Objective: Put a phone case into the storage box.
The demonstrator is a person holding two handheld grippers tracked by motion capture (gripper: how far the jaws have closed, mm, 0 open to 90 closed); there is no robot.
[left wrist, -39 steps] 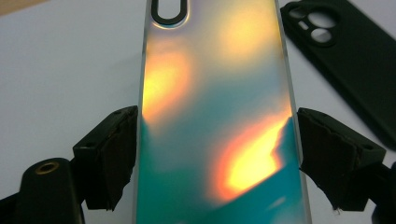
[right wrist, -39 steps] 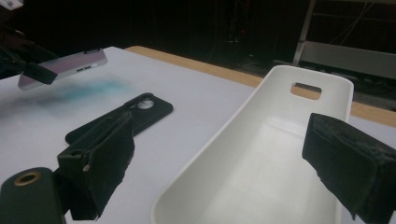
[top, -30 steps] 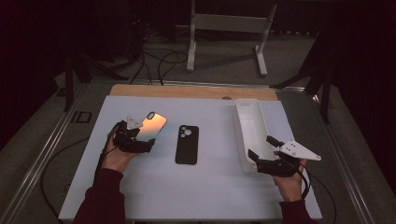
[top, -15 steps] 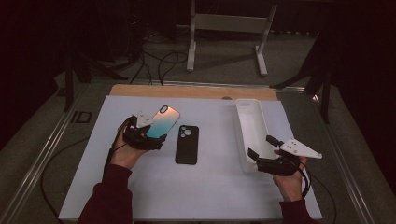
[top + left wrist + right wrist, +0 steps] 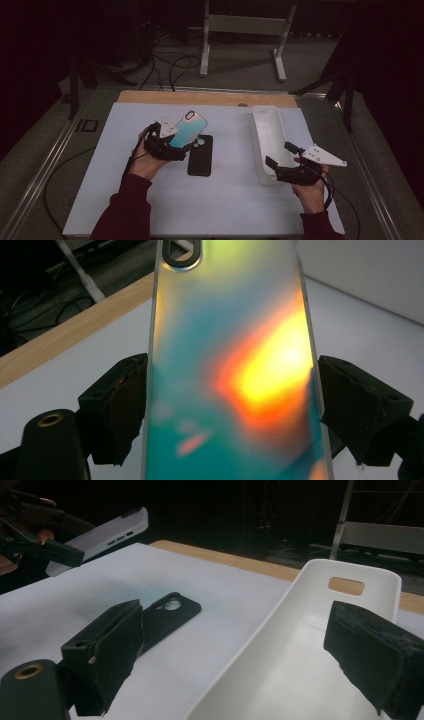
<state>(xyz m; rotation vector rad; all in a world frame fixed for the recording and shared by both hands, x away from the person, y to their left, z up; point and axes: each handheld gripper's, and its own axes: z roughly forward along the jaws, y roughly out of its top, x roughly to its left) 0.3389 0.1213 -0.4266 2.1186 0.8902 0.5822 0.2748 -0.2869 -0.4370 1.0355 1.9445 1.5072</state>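
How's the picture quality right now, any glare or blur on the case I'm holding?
Left gripper view: the iridescent case throws a bright orange-yellow glare patch and looks soft, being so close. High view: dim room, lit white mat, case readable in the left gripper. Right gripper view: dark background, near jaws blurred, tray and black case clear.

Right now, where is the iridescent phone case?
In the high view, the iridescent phone case is left of centre, clamped in the left gripper, raised over the black phone case.
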